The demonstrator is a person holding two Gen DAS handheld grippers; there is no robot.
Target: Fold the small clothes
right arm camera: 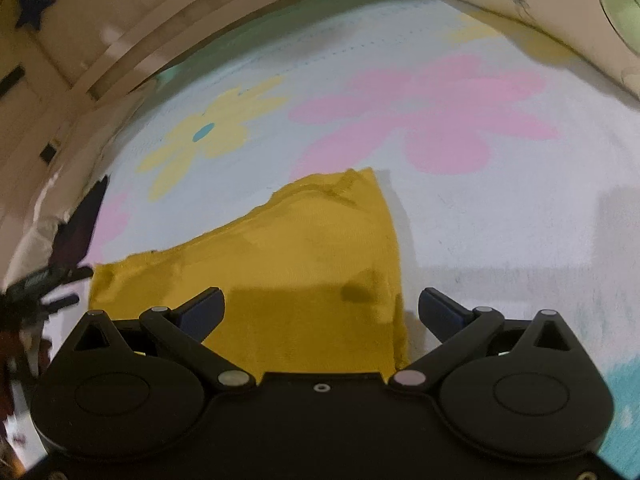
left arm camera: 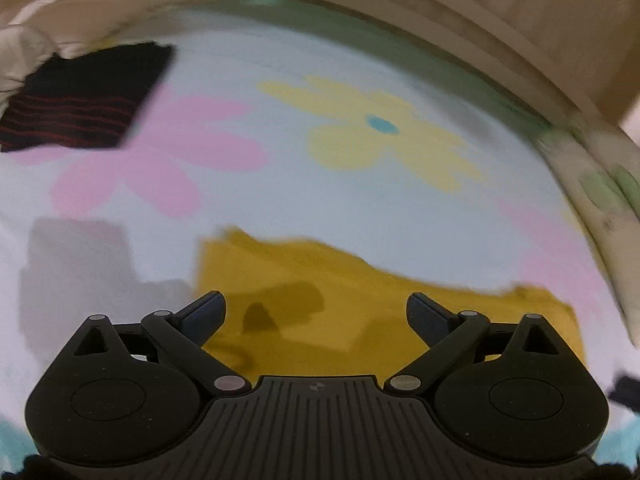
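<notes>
A mustard-yellow garment (left arm camera: pixel 384 312) lies flat on a pale bed sheet printed with flowers (left arm camera: pixel 360 184). My left gripper (left arm camera: pixel 316 312) hovers open above the garment's near edge, holding nothing. In the right wrist view the same yellow garment (right arm camera: pixel 304 268) lies below my right gripper (right arm camera: pixel 322 308), which is open and empty over the garment's right part. A folded black cloth with red stripes (left arm camera: pixel 76 100) lies at the far left of the sheet.
A beige headboard or bed frame (left arm camera: pixel 520 20) runs along the far edge. A floral pillow or duvet (right arm camera: pixel 560 12) lies at the far right. The left gripper shows blurred at the left edge of the right wrist view (right arm camera: pixel 36 292).
</notes>
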